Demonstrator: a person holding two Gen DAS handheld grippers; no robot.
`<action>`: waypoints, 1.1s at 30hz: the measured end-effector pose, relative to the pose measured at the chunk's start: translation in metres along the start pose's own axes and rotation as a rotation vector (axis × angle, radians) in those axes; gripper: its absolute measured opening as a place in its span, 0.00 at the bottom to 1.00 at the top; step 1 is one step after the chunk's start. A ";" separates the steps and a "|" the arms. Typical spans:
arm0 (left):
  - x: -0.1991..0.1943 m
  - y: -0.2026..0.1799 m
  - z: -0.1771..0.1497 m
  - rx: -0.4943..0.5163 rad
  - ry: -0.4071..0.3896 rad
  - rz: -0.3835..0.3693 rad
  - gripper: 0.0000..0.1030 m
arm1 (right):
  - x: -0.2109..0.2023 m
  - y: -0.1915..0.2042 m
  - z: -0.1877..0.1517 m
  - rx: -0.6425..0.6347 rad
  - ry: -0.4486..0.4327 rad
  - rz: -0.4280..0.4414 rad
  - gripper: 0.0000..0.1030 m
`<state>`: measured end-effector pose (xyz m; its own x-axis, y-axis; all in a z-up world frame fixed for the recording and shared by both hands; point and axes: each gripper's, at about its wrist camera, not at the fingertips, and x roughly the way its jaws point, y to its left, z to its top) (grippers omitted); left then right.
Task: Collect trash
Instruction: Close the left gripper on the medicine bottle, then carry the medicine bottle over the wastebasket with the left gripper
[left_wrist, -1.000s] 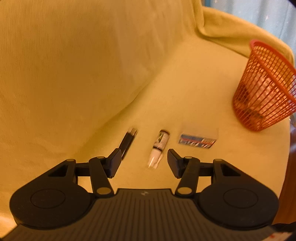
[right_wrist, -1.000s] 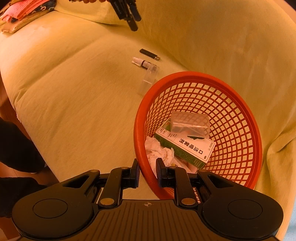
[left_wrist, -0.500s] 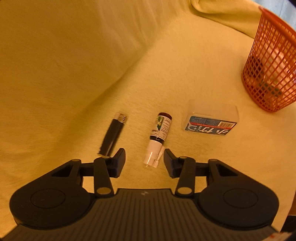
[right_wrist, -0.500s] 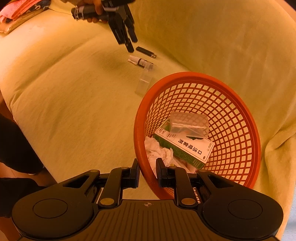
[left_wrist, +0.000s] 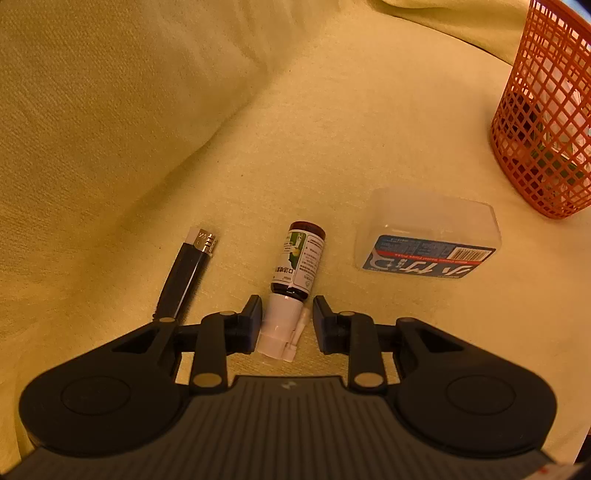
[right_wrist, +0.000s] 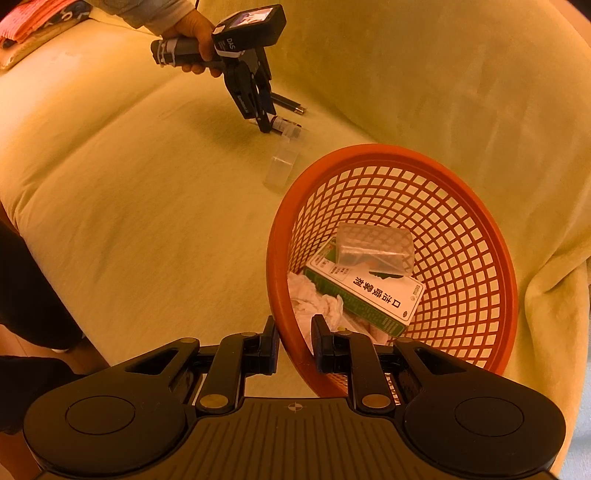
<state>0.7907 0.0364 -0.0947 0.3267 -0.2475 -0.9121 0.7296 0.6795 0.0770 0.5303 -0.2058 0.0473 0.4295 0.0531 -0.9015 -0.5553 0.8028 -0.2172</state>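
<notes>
- Left gripper: jaws apart, straddling the white nozzle end of a small dark-brown labelled spray bottle lying on the yellow sofa seat.
- Right gripper: jaws clamped on the rim of the orange plastic mesh basket.

A yellow-covered sofa seat holds a black lighter, a small spray bottle and a clear plastic box lying side by side, with an orange mesh basket standing near its edge.
</notes>
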 end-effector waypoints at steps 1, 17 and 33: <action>-0.002 0.001 -0.001 -0.002 -0.003 -0.004 0.23 | 0.000 0.000 0.000 0.001 0.000 0.000 0.15; -0.013 0.007 -0.010 -0.133 0.003 0.012 0.17 | -0.001 0.004 0.000 -0.010 -0.002 -0.002 0.15; -0.032 0.003 -0.006 -0.105 -0.021 -0.002 0.16 | -0.001 0.004 -0.001 0.001 -0.007 -0.002 0.15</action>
<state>0.7783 0.0503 -0.0681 0.3387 -0.2630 -0.9034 0.6636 0.7475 0.0311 0.5266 -0.2029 0.0473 0.4356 0.0551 -0.8985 -0.5534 0.8036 -0.2190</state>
